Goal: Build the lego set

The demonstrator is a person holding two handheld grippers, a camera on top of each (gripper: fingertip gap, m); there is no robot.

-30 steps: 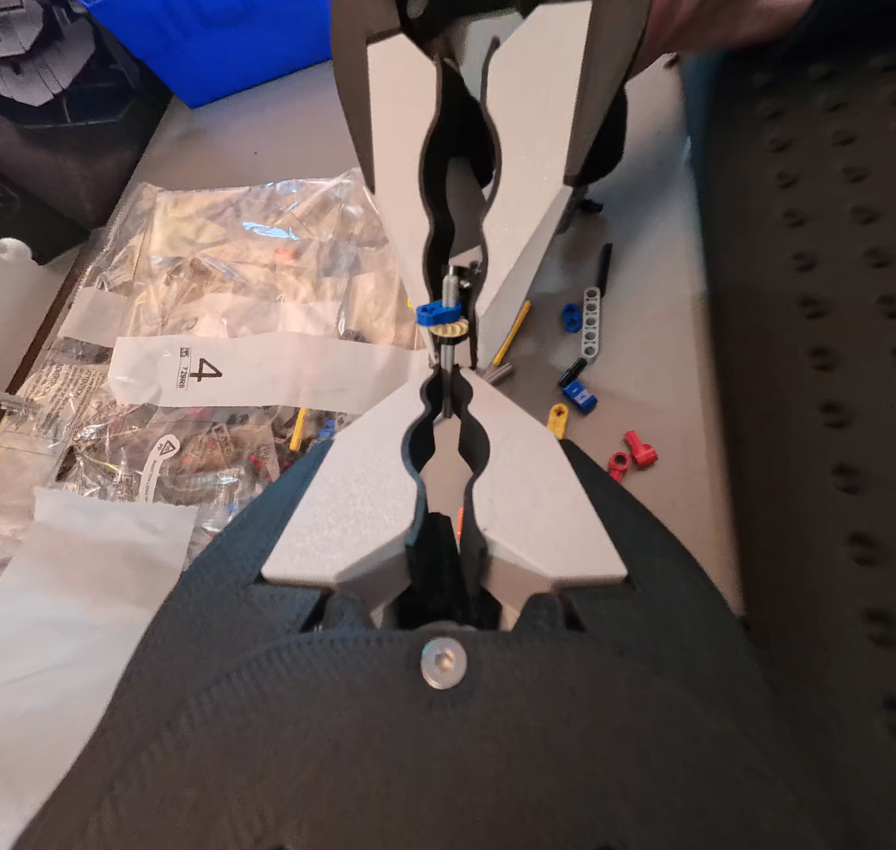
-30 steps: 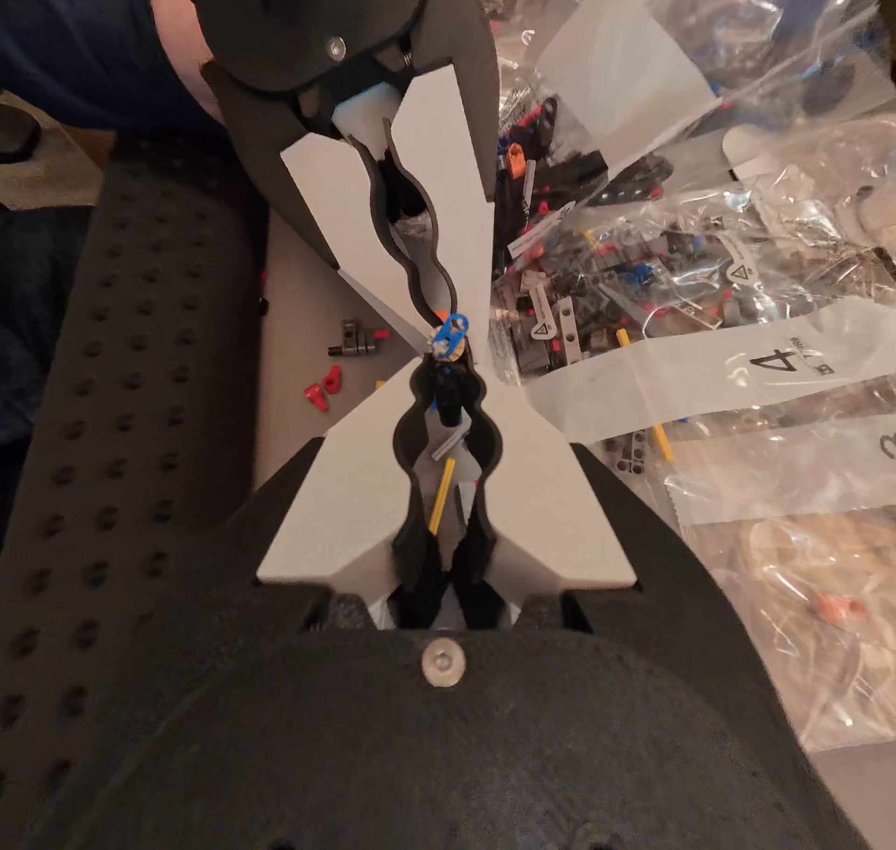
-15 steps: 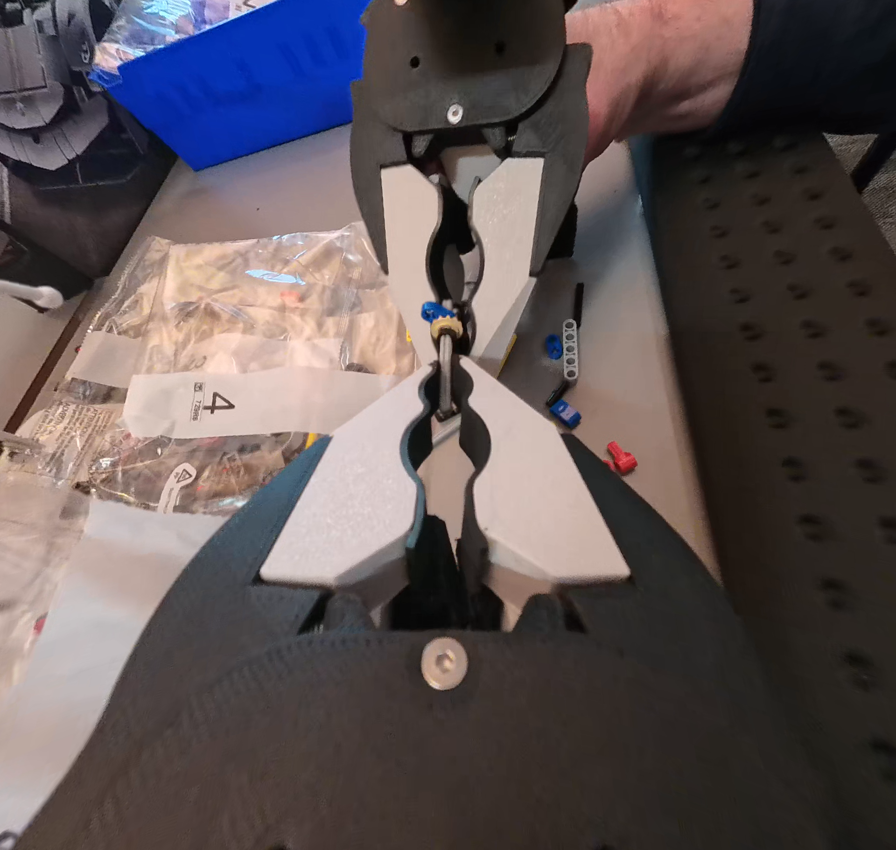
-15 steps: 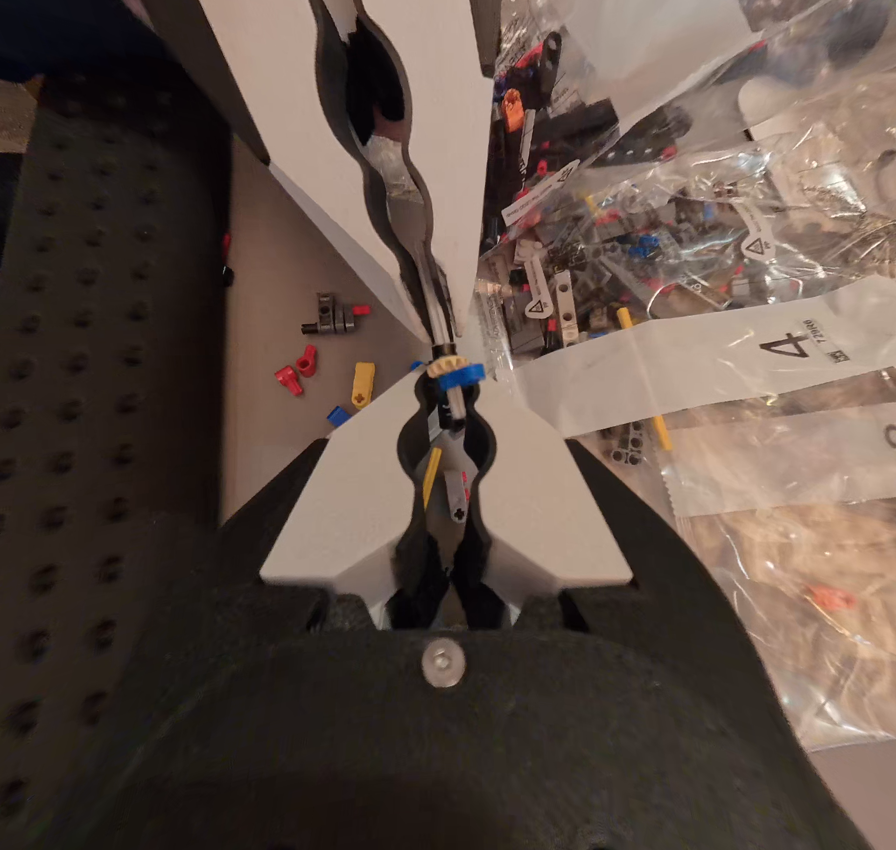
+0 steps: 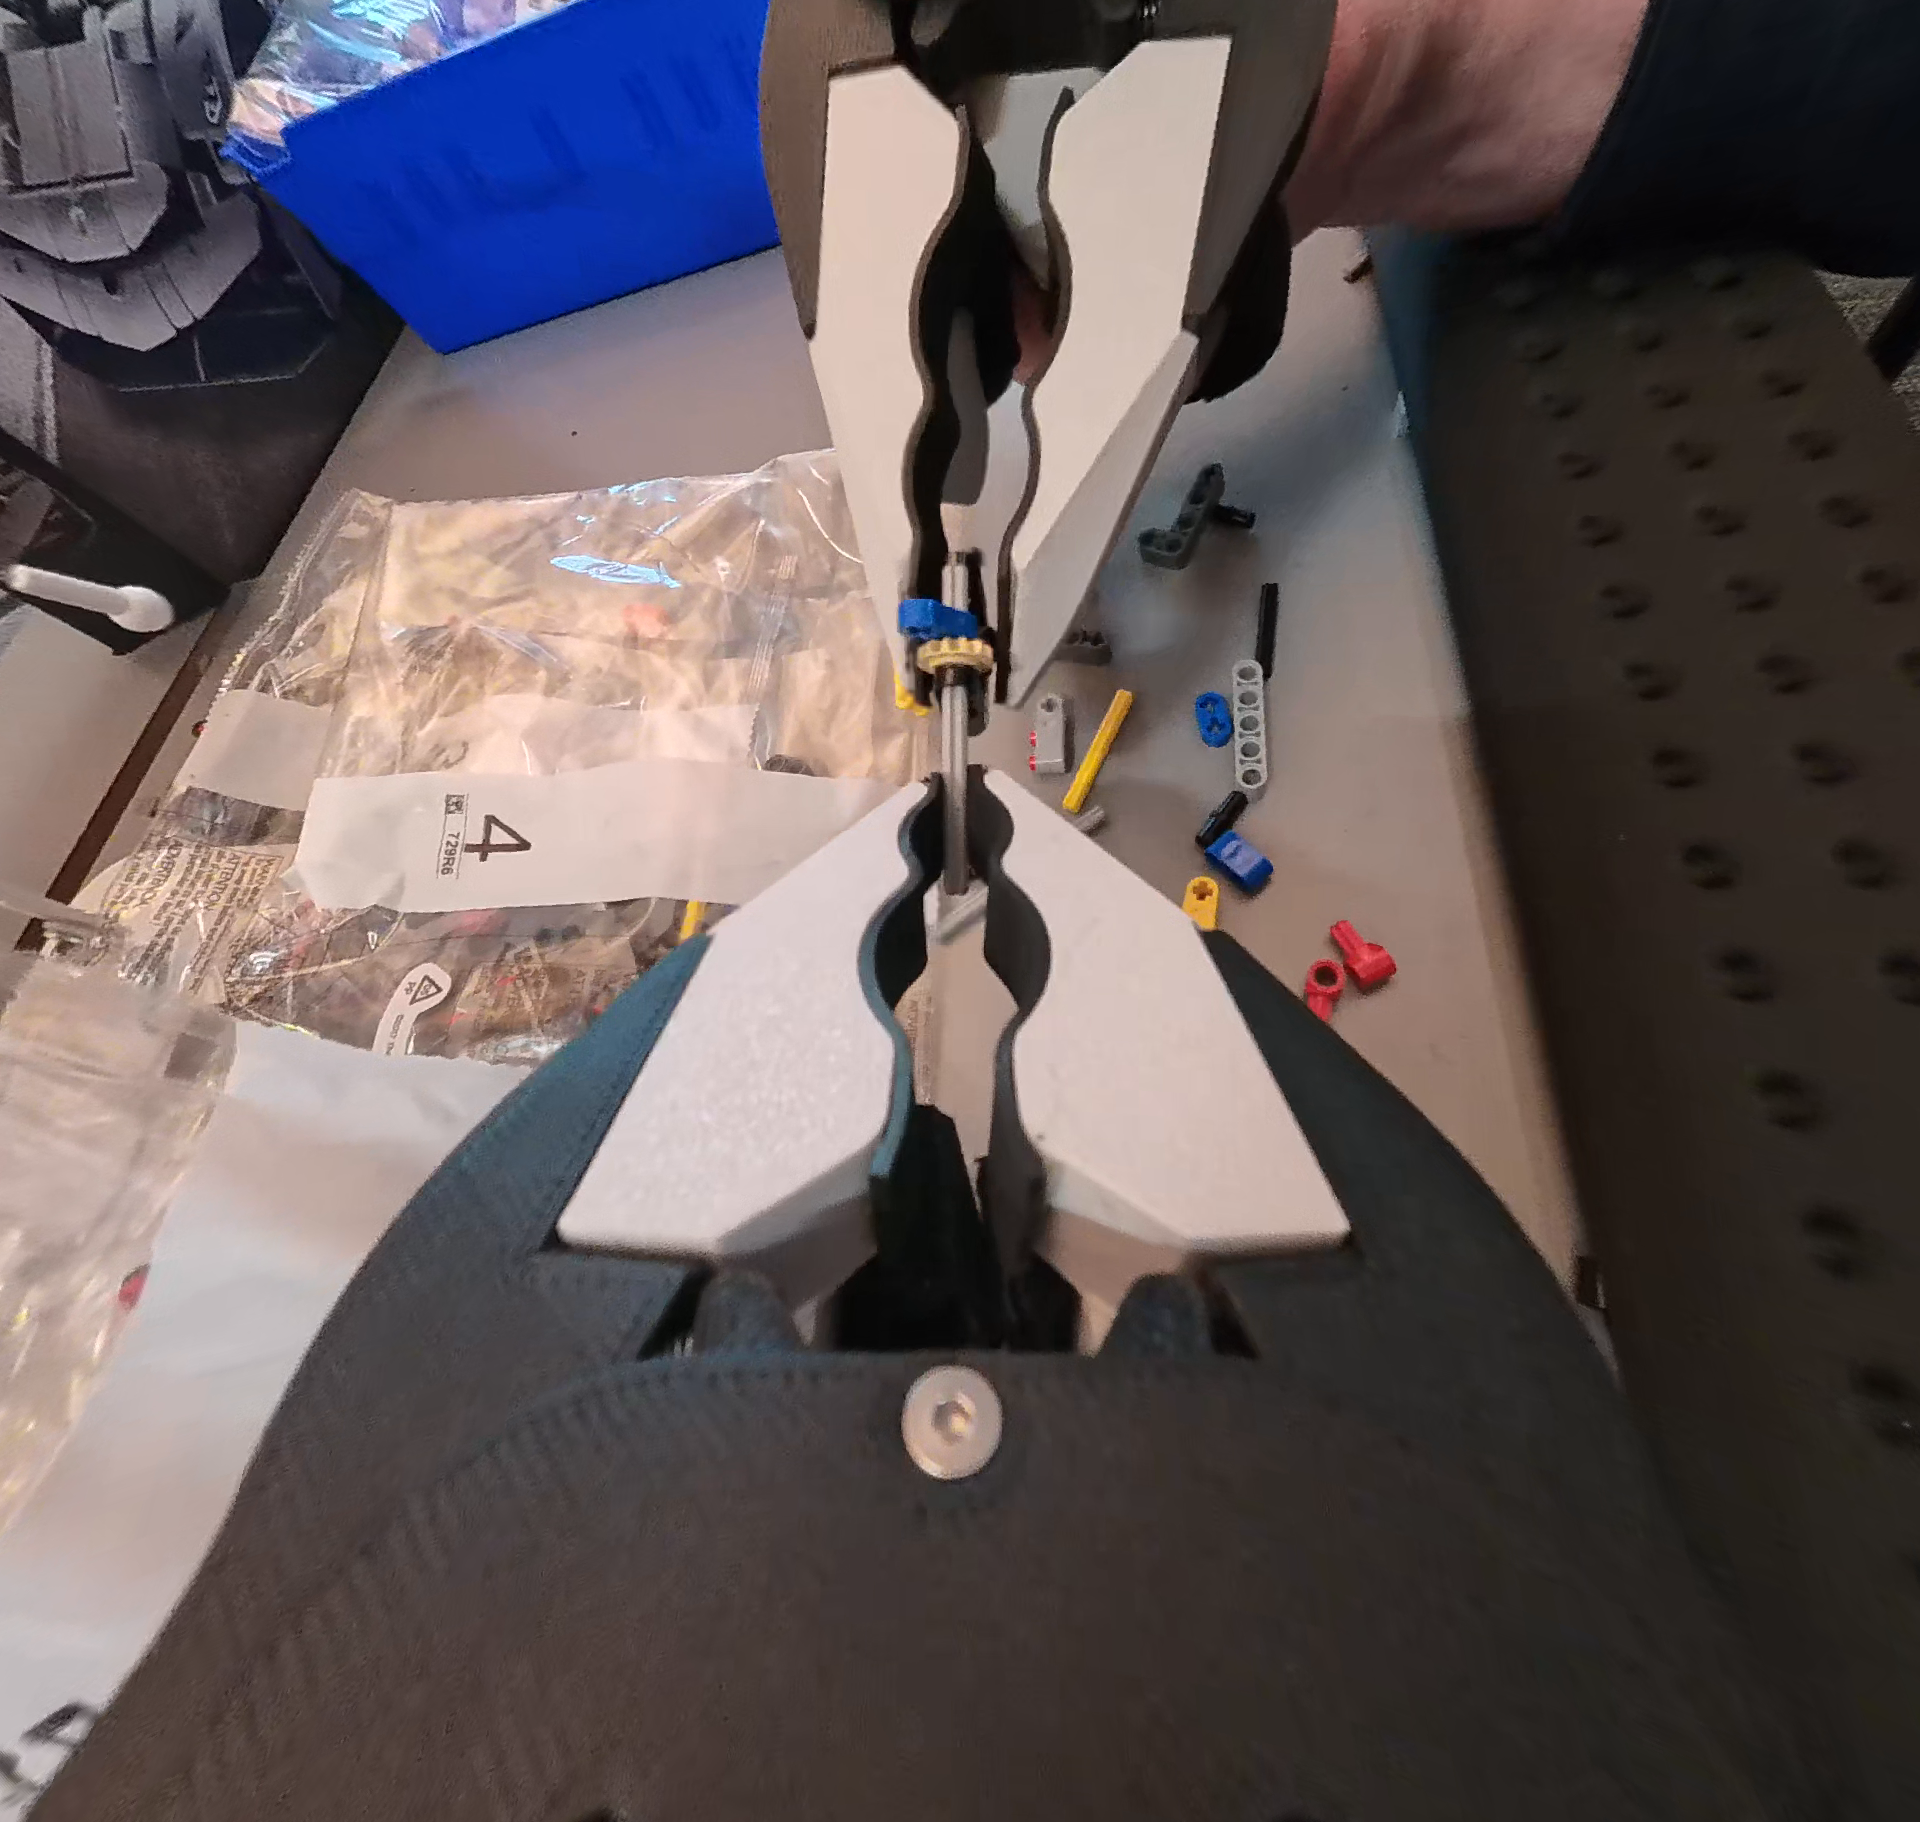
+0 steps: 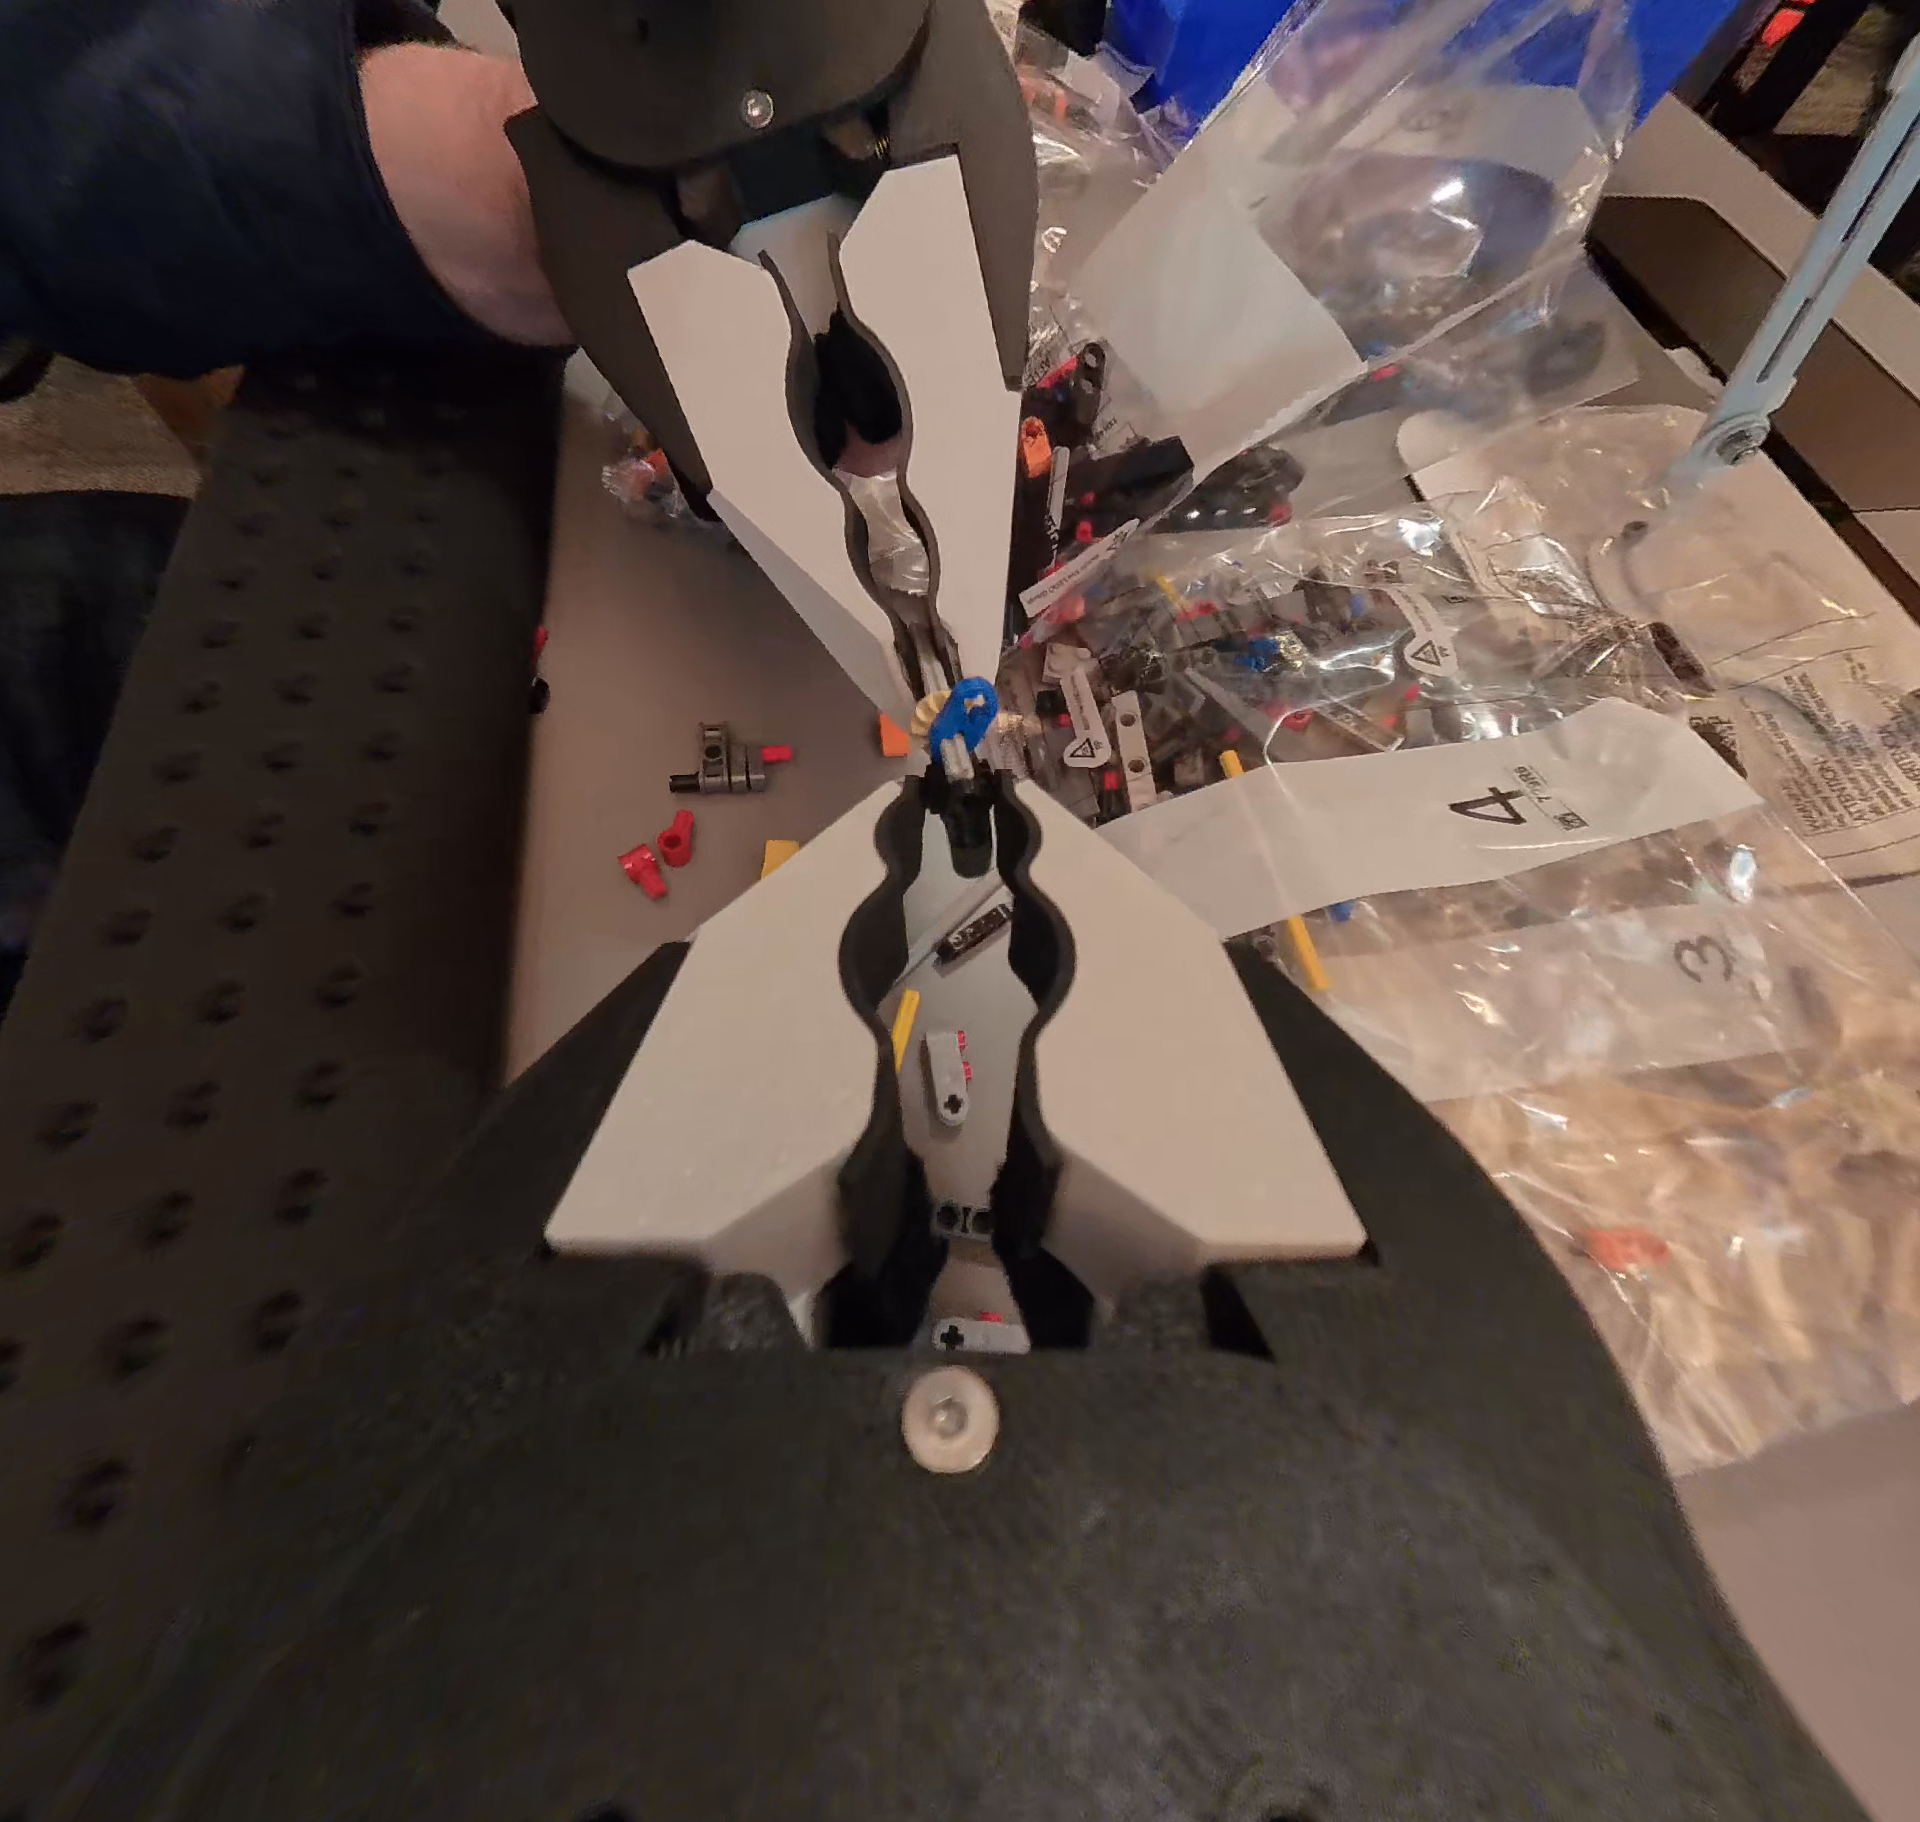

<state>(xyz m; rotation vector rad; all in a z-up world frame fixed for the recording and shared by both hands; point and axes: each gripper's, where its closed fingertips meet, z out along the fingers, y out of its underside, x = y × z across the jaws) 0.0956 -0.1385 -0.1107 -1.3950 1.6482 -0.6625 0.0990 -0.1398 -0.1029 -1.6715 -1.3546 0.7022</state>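
Fingers [image 5: 1101, 951] on both grippers pinched one thin grey axle [image 5: 957, 749]; I reckoned its blue connector [image 5: 935, 617] needed sliding next.

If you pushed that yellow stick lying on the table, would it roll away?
Probably only a little. The yellow stick is long, thin and lies flat on the table, so a sideways nudge might turn it over once or twice. It looks like hard plastic, so likely stiff, not bendy. Being so small, it should be very light and could skid easily on the smooth top.
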